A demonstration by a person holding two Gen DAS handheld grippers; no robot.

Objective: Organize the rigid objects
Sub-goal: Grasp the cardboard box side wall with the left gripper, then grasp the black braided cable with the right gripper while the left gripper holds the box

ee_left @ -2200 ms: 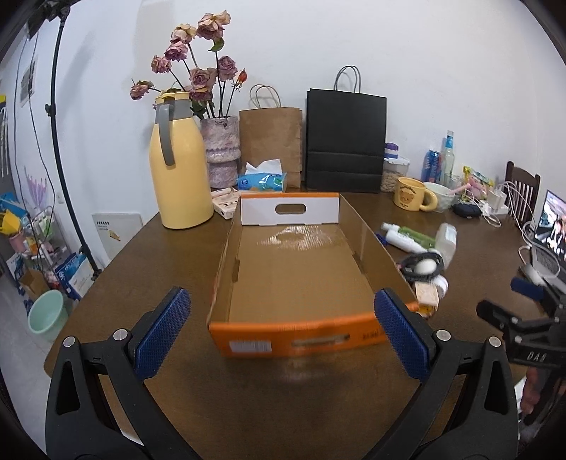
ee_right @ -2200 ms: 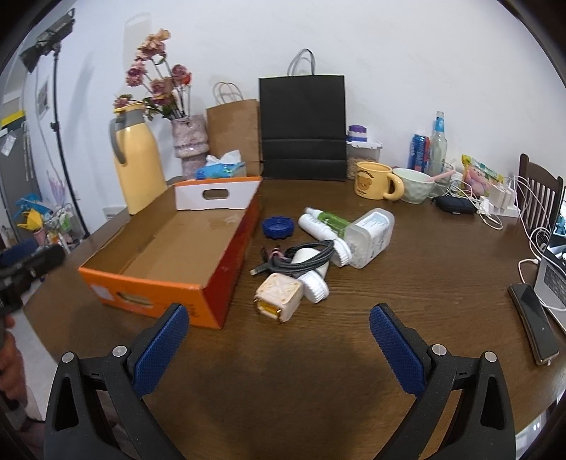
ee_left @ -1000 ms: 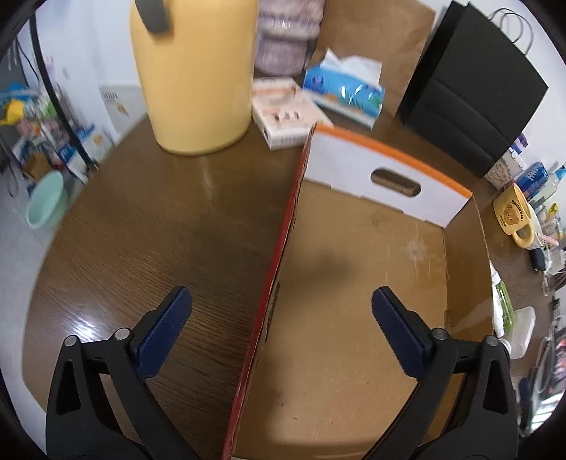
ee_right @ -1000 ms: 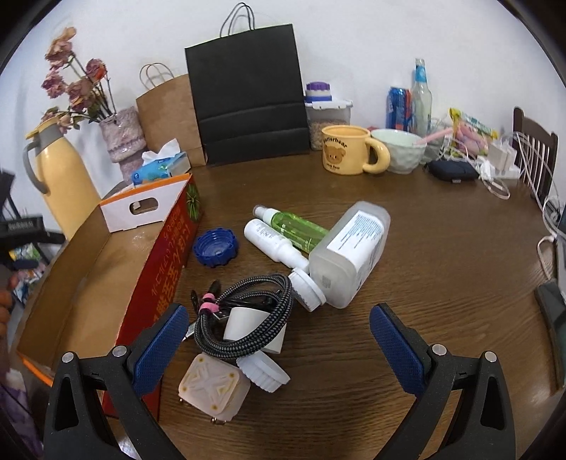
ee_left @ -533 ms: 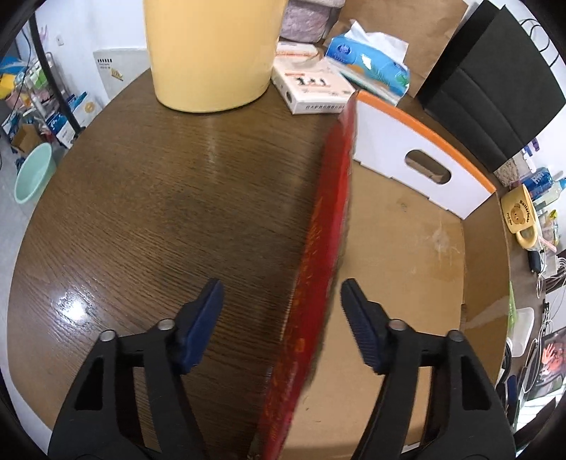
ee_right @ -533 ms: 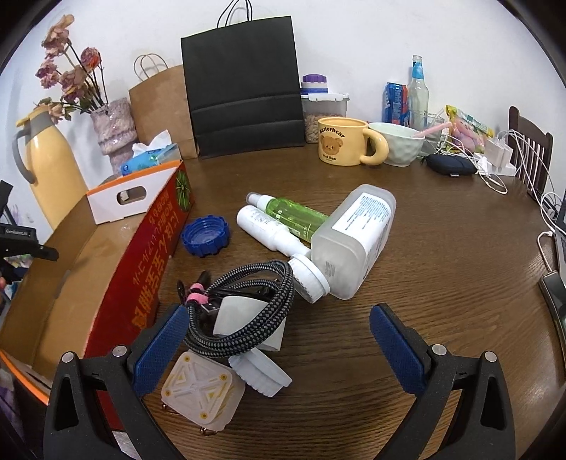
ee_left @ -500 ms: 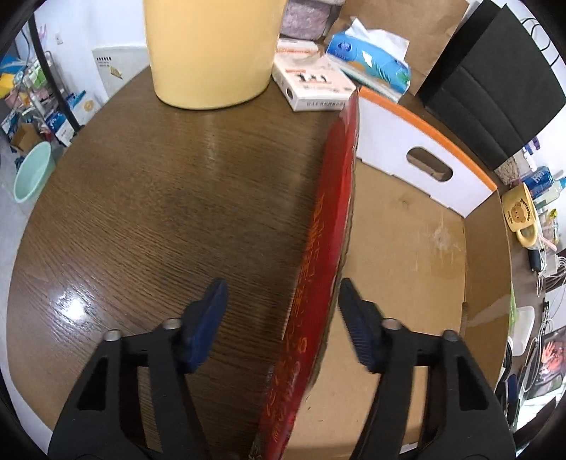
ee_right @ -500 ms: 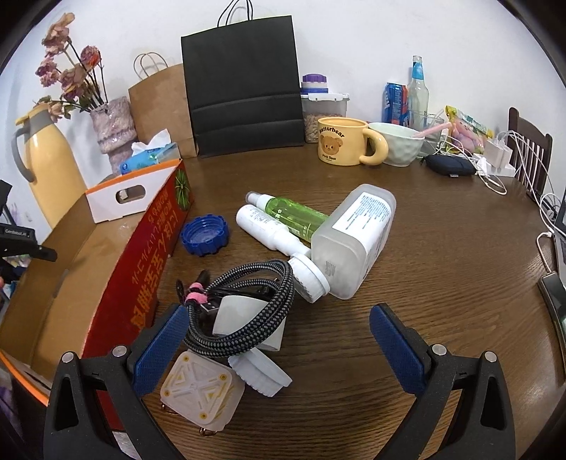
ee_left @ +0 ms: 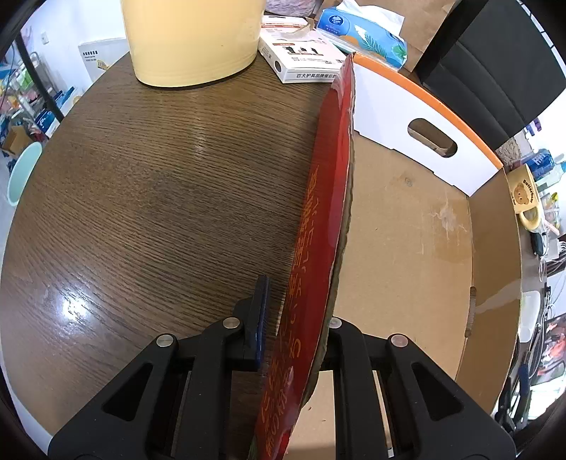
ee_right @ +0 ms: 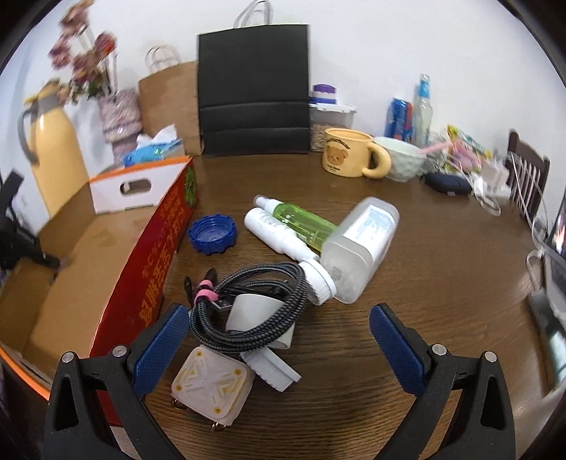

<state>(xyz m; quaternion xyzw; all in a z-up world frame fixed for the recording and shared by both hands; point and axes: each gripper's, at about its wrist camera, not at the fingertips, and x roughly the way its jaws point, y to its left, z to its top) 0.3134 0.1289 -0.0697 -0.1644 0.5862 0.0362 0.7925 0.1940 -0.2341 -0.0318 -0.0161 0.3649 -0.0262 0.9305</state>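
Observation:
My left gripper [ee_left: 293, 329] is shut on the red side wall [ee_left: 329, 198] of the empty cardboard box [ee_left: 406, 247], one finger outside and one inside. The box also shows at the left of the right wrist view [ee_right: 152, 254]. My right gripper [ee_right: 276, 339] is open and empty, hovering over a pile on the table: a coiled black cable [ee_right: 254, 304], a white cube charger [ee_right: 212, 385], a white cap [ee_right: 272, 368], a clear bottle [ee_right: 361, 244], a green spray bottle [ee_right: 300, 219], a white tube [ee_right: 276, 233] and a blue lid [ee_right: 212, 233].
A yellow jug [ee_left: 191, 39], a white carton [ee_left: 304, 60] and a tissue pack [ee_left: 361, 32] stand behind the box. A black bag [ee_right: 253, 88], a brown bag [ee_right: 169, 102], a yellow mug [ee_right: 350, 152], a bowl [ee_right: 403, 159] and cables [ee_right: 491, 187] line the back.
My left gripper has closed on the box's red side wall. My right gripper has moved closer to the pile of objects.

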